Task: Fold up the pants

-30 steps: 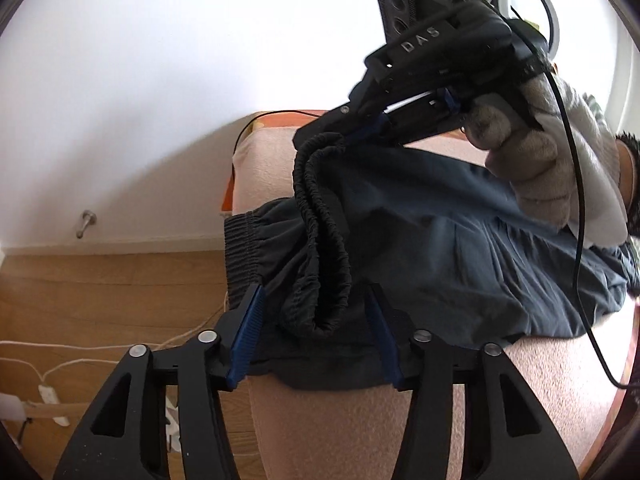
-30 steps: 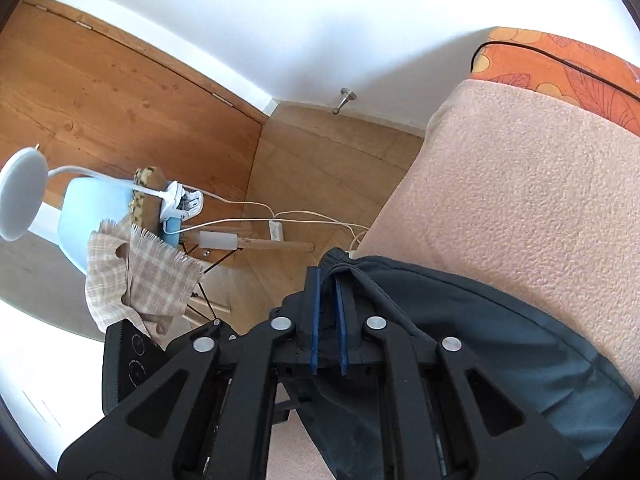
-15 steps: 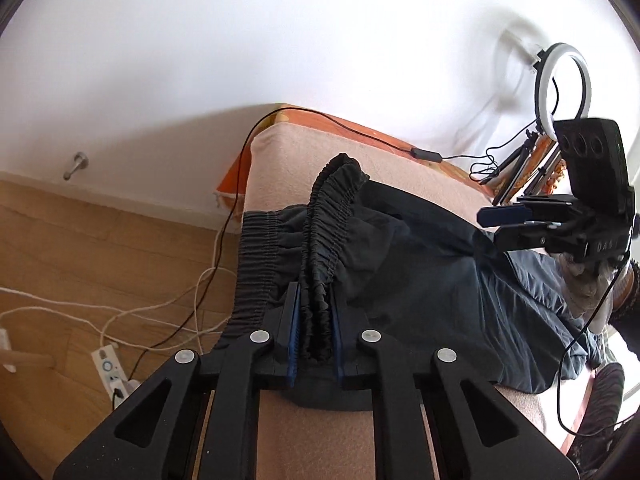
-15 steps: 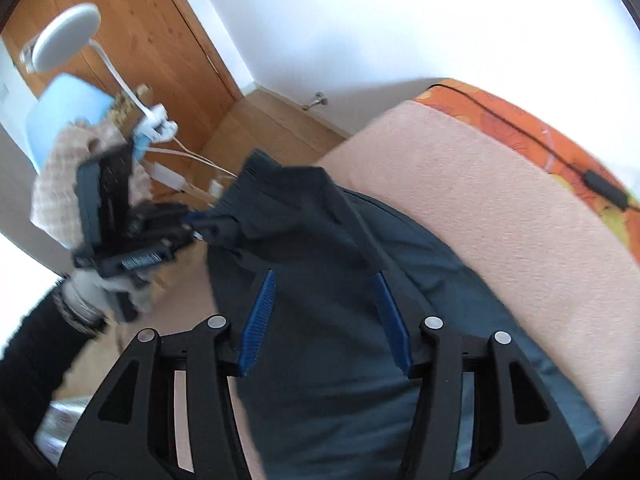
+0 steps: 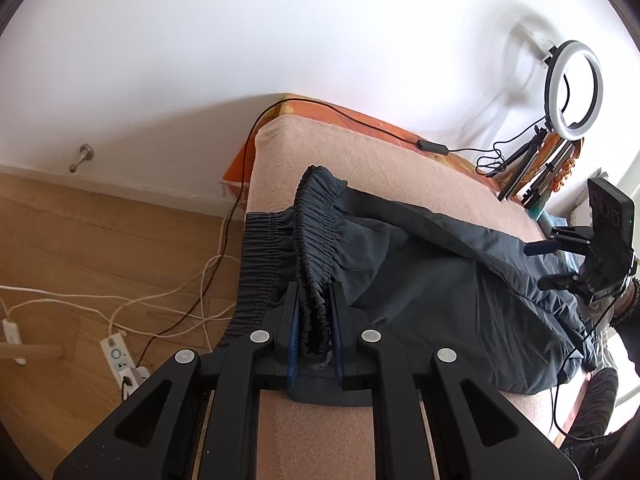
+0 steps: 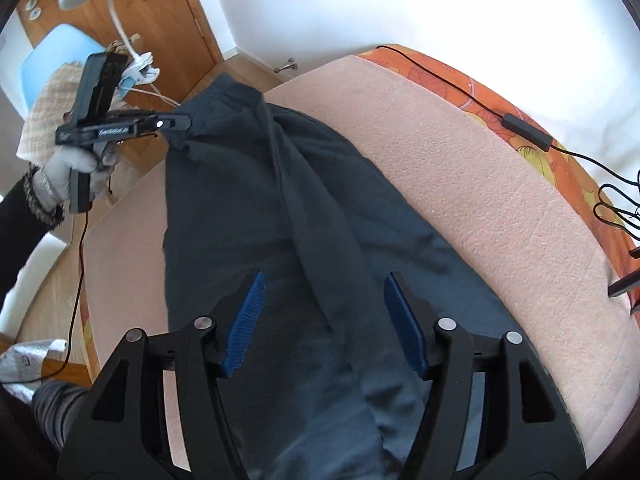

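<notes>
Left gripper (image 5: 314, 330) pinches the pants (image 5: 420, 280) waistband — right gripper (image 6: 324, 312) fingers just spreading, gripping nothing.

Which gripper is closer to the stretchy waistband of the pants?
Left. The left gripper has its jaws shut on the waistband; the right gripper hovers open over the pants' legs, far from it.

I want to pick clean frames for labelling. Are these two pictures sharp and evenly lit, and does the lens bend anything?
Left wrist view: sharp; fisheye curves the floor line; the wall is bright, the ring light casts a soft shadow on it, glare at the right edge. Right wrist view: pants sharp, bed edge bowed, wall overexposed, dark vignette in the corners.
</notes>
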Available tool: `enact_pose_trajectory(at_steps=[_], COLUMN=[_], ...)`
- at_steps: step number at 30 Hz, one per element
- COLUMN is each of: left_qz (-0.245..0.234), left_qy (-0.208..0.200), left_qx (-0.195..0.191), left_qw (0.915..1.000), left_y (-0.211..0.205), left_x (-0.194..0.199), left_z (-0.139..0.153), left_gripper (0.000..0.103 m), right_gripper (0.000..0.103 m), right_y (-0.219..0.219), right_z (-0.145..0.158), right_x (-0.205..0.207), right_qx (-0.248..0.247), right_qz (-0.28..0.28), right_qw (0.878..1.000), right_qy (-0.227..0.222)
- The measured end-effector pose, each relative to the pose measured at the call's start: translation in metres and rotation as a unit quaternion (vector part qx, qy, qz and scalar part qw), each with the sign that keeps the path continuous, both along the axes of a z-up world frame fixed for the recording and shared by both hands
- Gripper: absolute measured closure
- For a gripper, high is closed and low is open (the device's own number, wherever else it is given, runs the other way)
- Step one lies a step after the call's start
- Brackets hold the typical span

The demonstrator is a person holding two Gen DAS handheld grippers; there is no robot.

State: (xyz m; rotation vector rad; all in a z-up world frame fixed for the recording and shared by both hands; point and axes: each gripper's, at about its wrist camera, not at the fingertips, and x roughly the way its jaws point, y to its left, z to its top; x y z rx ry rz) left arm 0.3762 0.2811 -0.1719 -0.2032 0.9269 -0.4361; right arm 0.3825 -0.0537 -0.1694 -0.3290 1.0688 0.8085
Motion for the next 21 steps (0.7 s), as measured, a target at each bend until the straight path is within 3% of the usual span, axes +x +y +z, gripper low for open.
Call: enact_pose_trajectory(at_steps=[3,5,7,9,14,19,21], left_qz=[-0.003,-0.004,-0.004,-0.002,0.012,0.039,0.045], left_qy=[0.005,0.005,0.009,0.013,0.021,0.045,0.043], left_qx=[0.001,0.004,0.002,-0.002,0.007,0.054,0.080], left_qw=[1.0000,1.0000,0.9999,0.9999,0.9997,0.9968,0.9949], left_y=[0.000,0.000,0.001,0.002,0.010,0.016,0.014], left_x=[-0.004,-0.006,-0.008,-0.008,-0.003,0.004,0.002], left_z=[0.007,0.012,0.015,0.018,0.014,-0.016,-0.020], left_gripper=[0.092,0.092,0.092,0.092,0.092,0.089,0.083], right_gripper=[0.037,0.038,0.051,0.094,0.100,0.100,0.100], right_y=[-0.013,-0.005,-0.008,-0.015,-0.023,-0.016,-0.014], right_z=[-0.006,-0.017,-0.029,-0.036,-0.023,-0.021,-0.023], right_x=[-0.025,-0.035,-0.036,-0.026,0.000,0.032,0.042], right_qx=[-0.041,-0.103,-0.156,-0.165,-0.154,-0.165,-0.148], right_qz=[0.012,0.011,0.009,-0.007,-0.028,-0.043,-0.053], right_qw=[0.999,0.994,0.985,0.985,0.984,0.979,0.984], right_qy=[-0.015,-0.044,-0.074,-0.057,-0.082,-0.112,-0.085])
